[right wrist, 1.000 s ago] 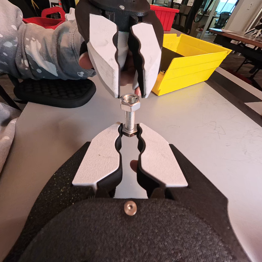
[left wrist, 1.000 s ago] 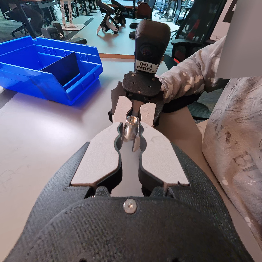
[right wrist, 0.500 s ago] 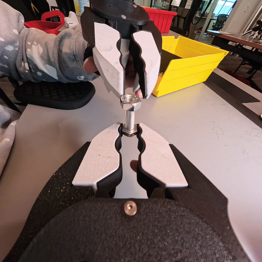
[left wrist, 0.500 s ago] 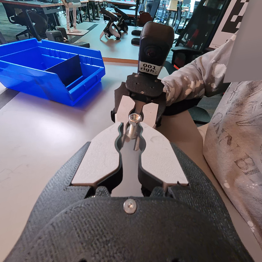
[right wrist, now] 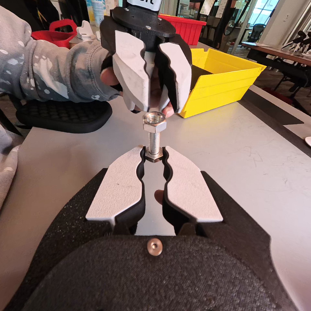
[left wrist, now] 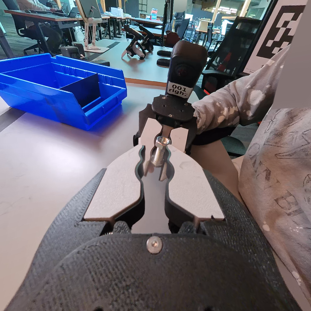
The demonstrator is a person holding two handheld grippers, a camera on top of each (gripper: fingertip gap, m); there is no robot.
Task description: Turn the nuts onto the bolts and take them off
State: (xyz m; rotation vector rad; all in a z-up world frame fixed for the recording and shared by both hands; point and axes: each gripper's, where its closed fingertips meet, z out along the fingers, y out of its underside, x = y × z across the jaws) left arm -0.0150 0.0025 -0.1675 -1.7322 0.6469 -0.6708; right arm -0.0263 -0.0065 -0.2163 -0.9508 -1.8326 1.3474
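My right gripper (right wrist: 154,151) is shut on the head of a silver bolt (right wrist: 153,143), whose threaded shaft points away from it. A silver hex nut (right wrist: 154,123) sits on the bolt's far end. My left gripper (right wrist: 155,109) faces it from just beyond the nut, with its jaws a little apart and nothing held. In the left wrist view the nut (left wrist: 162,143) and bolt (left wrist: 157,156) show in the gap of my left gripper (left wrist: 155,151), with the right gripper (left wrist: 154,170) behind them. Both grippers are above the grey table (right wrist: 235,159).
A blue bin (left wrist: 67,94) stands on the table to the left in the left wrist view. A yellow bin (right wrist: 223,80) stands behind the left gripper, with a red bin (right wrist: 183,32) farther back. A black chair seat (right wrist: 64,116) is off the table's edge. The person's body (left wrist: 277,185) is close by. There is about 5 cm between the tips of the two grippers.
My left gripper has tilted and drawn back slightly from the nut, its jaws still a little apart. The right gripper holds the bolt the same way.
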